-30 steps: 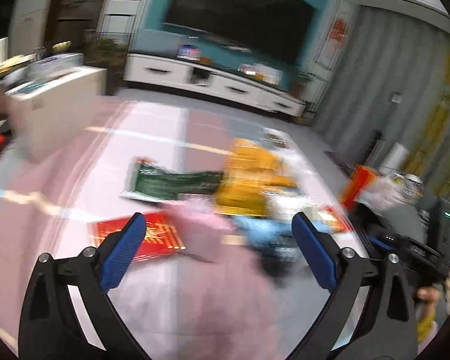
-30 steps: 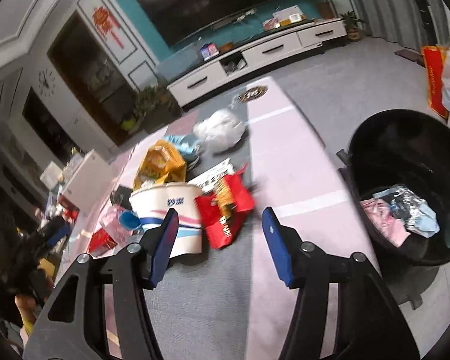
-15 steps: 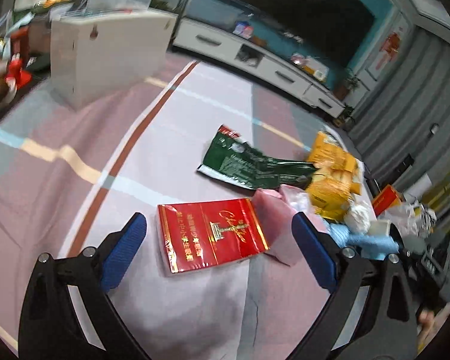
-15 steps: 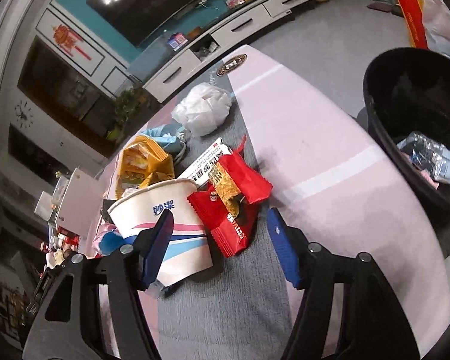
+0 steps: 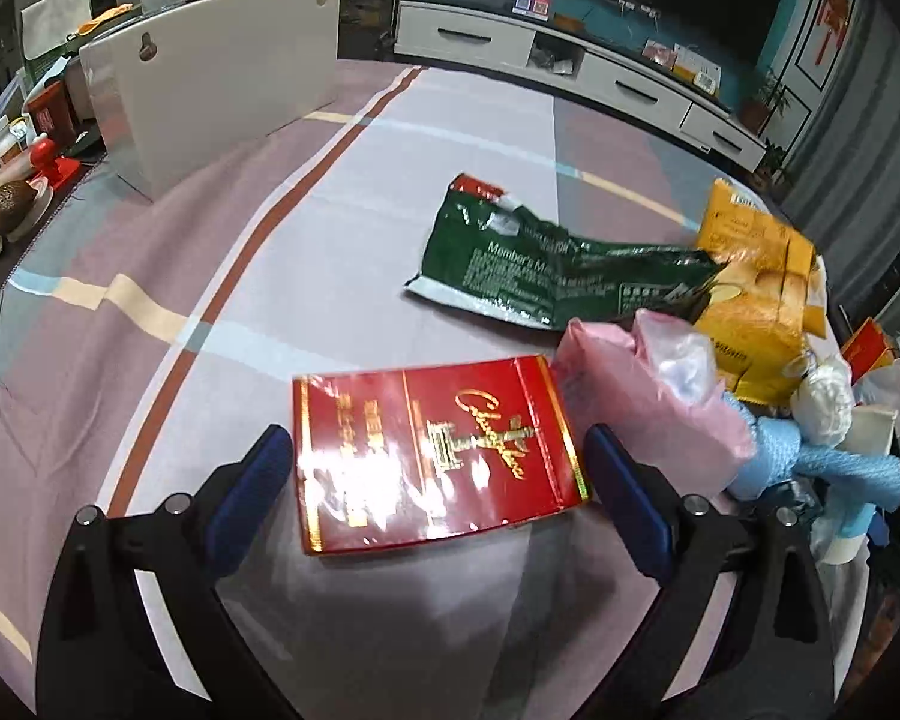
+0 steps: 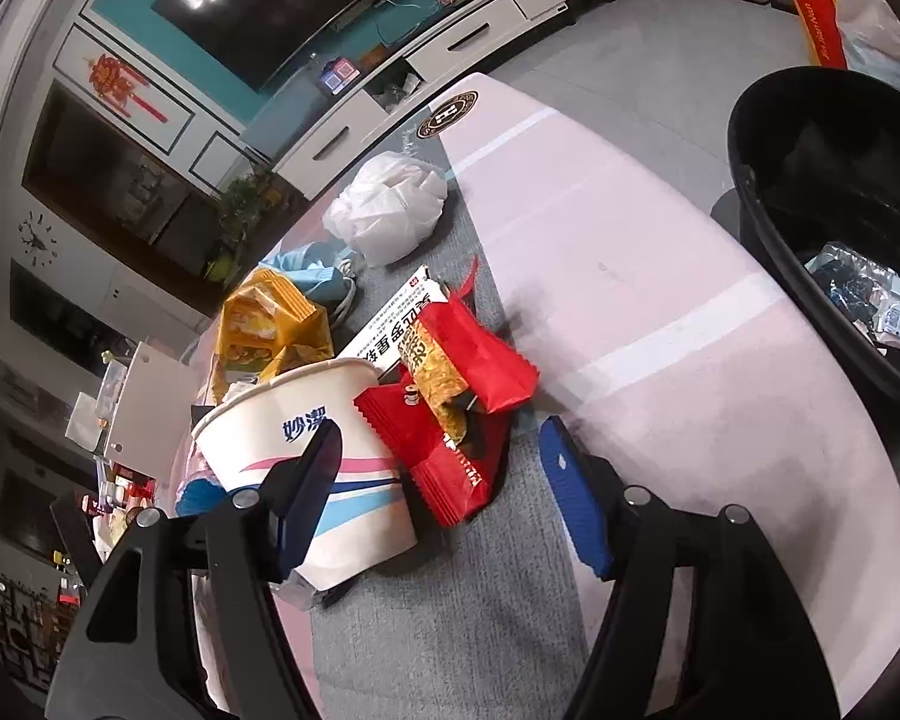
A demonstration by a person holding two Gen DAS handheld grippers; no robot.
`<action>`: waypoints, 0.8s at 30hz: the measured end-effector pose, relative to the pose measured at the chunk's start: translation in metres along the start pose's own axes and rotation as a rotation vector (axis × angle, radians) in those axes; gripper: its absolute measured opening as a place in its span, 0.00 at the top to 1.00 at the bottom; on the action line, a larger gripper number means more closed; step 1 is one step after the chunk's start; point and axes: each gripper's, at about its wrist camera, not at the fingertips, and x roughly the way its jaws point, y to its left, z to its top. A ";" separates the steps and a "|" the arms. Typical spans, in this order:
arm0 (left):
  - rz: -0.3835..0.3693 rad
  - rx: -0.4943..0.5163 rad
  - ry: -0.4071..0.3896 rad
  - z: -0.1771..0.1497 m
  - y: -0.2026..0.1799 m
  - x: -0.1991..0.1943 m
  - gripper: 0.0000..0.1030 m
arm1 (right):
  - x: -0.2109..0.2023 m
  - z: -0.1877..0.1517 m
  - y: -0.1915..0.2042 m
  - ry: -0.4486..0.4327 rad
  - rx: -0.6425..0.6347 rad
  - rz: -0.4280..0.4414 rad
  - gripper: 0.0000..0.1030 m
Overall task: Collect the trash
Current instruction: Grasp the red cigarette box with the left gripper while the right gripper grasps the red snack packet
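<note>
I'm lining up picks: left gripper (image 5: 435,480) wide around the red carton (image 5: 435,450), right gripper (image 6: 444,483) wide, straddling the red wrappers (image 6: 450,414). Next, lower and squeeze, then carry to the bin (image 6: 750,192).

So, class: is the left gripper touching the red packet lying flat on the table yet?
Apart. In the left wrist view the left gripper is open, and tablecloth shows between each blue pad and the red packet edges.

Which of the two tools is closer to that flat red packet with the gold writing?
Left. The left tool is open with the red packet lying between its fingers. The right tool is open over the paper cup and red snack wrappers; the packet isn't in its view.
</note>
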 end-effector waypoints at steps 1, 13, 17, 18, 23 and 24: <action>0.007 -0.004 0.003 0.000 0.001 0.001 0.07 | 0.001 0.000 0.000 0.003 0.001 0.005 0.35; -0.071 -0.095 -0.155 -0.016 0.033 -0.075 0.10 | -0.001 0.004 -0.006 0.001 0.020 0.029 0.35; -0.124 -0.042 -0.194 -0.022 0.019 -0.089 0.10 | 0.003 0.006 -0.004 -0.022 0.008 0.016 0.35; -0.134 -0.027 -0.197 -0.022 0.013 -0.089 0.10 | 0.004 0.007 -0.002 -0.032 0.004 0.009 0.34; -0.185 0.030 -0.203 -0.021 -0.008 -0.094 0.10 | 0.009 0.006 0.002 -0.030 -0.020 -0.043 0.73; -0.195 0.046 -0.205 -0.022 -0.013 -0.095 0.10 | 0.007 0.005 0.000 -0.031 -0.017 -0.053 0.75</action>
